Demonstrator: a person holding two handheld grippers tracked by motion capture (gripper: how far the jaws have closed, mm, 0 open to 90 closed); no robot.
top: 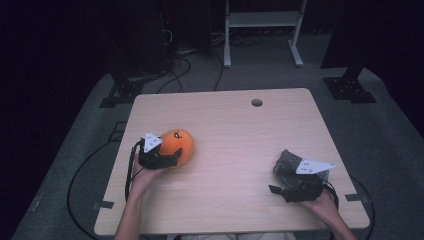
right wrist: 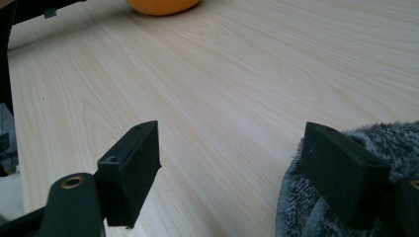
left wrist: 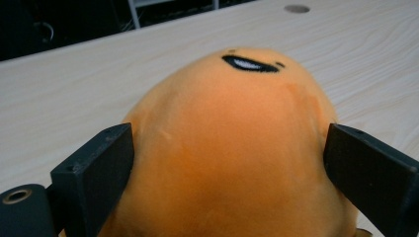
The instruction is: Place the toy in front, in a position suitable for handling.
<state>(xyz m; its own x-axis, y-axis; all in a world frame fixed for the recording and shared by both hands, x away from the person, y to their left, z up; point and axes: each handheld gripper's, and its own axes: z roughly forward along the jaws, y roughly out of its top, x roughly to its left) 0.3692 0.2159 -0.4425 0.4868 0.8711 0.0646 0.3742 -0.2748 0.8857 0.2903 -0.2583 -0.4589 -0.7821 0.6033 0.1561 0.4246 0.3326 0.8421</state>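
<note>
1. with both grippers low over the pale wooden table [top: 225, 150], the round orange plush toy with a stitched black mouth [top: 178, 145] sits left of centre on it, well apart from the grey fuzzy cloth [top: 286, 162] near the right edge.
2. left gripper [top: 172, 159]: in the left gripper view the left gripper [left wrist: 227, 163] has its jaws spread wide on either side of the plush toy [left wrist: 232, 148]. both jaws look to be at the fabric, left one against the toy's flank, right one at its edge. no dent in the fabric, so i can't tell a firm squeeze from mere contact.
3. toy's face [left wrist: 249, 63] points away from that camera, toward the far side of the table [left wrist: 74, 89].
4. right gripper [top: 278, 189]: jaws wide apart, holding nothing. in the right gripper view the right gripper [right wrist: 230, 163] has bare table [right wrist: 222, 98] between the jaws; the right jaw sits against the edge of the grey cloth [right wrist: 316, 207].
5. orange toy [right wrist: 163, 6] shows at the top edge of the right gripper view, far off.
6. round cable hole [top: 257, 102] at the table's far side.
</note>
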